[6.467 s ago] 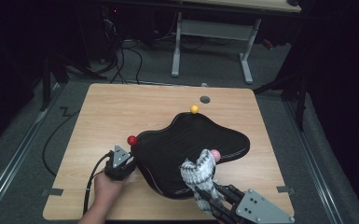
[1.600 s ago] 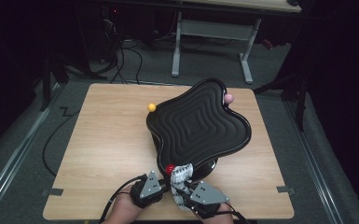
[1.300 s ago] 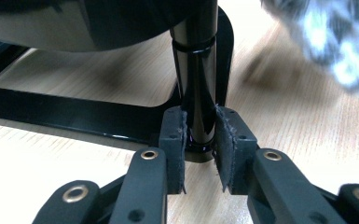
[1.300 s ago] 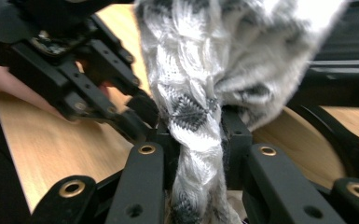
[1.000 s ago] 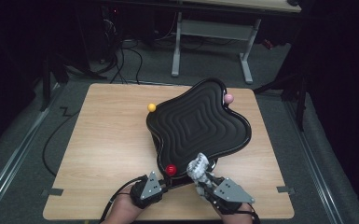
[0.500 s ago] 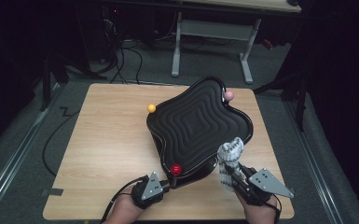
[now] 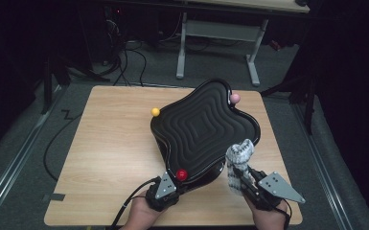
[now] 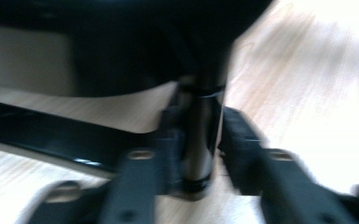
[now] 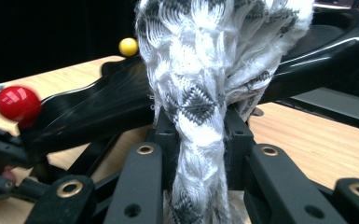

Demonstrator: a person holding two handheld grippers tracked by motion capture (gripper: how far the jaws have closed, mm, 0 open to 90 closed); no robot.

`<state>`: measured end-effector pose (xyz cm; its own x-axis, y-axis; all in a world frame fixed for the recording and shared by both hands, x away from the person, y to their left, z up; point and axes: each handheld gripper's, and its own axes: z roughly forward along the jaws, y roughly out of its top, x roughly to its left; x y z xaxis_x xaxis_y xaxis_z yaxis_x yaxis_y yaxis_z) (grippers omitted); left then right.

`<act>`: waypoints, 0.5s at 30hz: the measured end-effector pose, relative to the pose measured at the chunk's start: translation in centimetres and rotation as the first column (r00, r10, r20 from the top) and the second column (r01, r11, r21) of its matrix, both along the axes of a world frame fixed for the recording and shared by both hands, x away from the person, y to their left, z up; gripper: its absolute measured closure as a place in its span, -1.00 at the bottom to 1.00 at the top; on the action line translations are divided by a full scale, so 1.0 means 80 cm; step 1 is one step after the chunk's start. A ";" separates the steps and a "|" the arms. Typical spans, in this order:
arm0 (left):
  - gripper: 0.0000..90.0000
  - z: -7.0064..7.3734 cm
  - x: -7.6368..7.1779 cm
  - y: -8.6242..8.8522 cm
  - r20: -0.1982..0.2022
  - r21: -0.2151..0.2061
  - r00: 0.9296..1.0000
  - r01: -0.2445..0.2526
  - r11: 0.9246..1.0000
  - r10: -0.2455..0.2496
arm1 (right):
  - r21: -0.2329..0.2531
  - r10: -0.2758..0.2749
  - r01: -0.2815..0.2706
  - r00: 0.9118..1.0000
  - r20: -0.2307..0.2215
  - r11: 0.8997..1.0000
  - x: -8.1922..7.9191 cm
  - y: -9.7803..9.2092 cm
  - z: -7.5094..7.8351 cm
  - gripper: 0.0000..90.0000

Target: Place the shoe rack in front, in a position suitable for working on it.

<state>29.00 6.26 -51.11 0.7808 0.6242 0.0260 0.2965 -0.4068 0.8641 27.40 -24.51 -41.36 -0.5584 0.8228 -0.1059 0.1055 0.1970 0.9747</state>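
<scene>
Layout relative to the tray (image 7: 203,129). The tray stands on the bench (image 7: 105,153), right of the bench's centre. Three knobs sit at its rim: one at the left (image 7: 155,112), one at the far right (image 7: 235,98), one at the near edge (image 7: 181,175). The left gripper (image 7: 168,188) lies just before the near knob, jaws on the post (image 8: 200,135) beneath the tray. The right gripper (image 7: 242,179) lies before the tray's near right corner, with the cloth (image 7: 237,163) between its jaws, just beside the rim. A desk frame (image 7: 218,43) stands on the floor behind the bench.
</scene>
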 end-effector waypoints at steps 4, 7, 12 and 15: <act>0.64 0.002 -0.003 0.003 0.003 0.027 1.000 -0.004 1.000 0.004 | 0.026 -0.033 0.033 0.999 0.003 0.999 0.003 -0.014 0.005 0.63; 0.64 0.003 -0.005 0.009 0.006 0.041 1.000 0.003 0.999 -0.003 | 0.044 -0.053 0.052 0.999 0.005 0.998 0.006 -0.025 0.009 0.63; 0.64 0.000 -0.008 0.023 0.022 0.028 1.000 0.007 1.000 -0.008 | 0.059 -0.075 0.074 0.997 0.016 0.995 0.012 -0.036 0.016 0.63; 0.63 0.001 -0.009 0.032 0.025 0.036 1.000 0.010 0.999 -0.011 | 0.064 -0.092 0.090 0.995 0.028 0.994 0.017 -0.040 0.022 0.62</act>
<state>28.24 8.80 -51.03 0.7861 0.6143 0.0682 0.2703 -0.4409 0.8559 28.74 -27.68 -39.63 -0.4784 0.8755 -0.0686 0.0902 0.1267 0.9878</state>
